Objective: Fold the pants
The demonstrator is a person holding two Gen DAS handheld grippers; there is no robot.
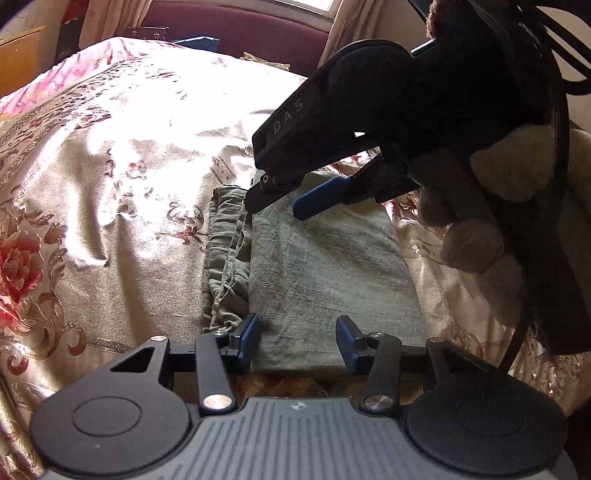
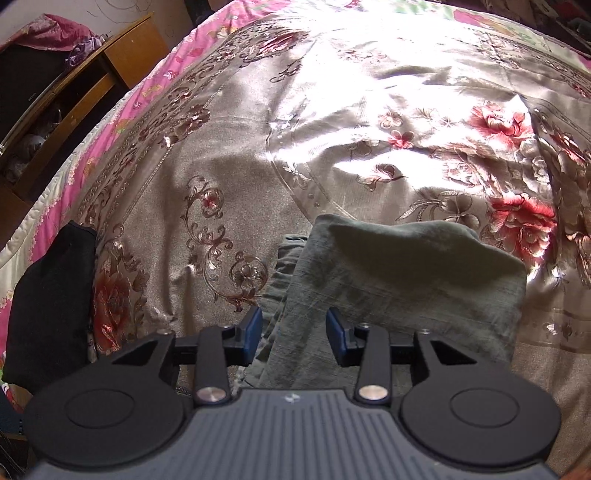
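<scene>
Grey-green pants (image 1: 325,266) lie folded into a compact rectangle on the floral bedspread (image 1: 129,177), with bunched layers showing along their left side. My left gripper (image 1: 299,338) stands open over the near edge of the pants, its blue pads clear of the cloth. My right gripper (image 1: 284,203), held by a gloved hand (image 1: 472,243), hovers open over the far end of the fold. In the right wrist view the pants (image 2: 388,288) stretch ahead and to the right, and the right gripper (image 2: 295,334) has its jaws apart just above the cloth.
The shiny bedspread (image 2: 258,166) spreads wide around the pants. A black cloth (image 2: 51,314) lies at the bed's left edge. A wooden cabinet (image 2: 92,81) stands beyond that edge. A dark red headboard (image 1: 240,33) and curtains back the bed.
</scene>
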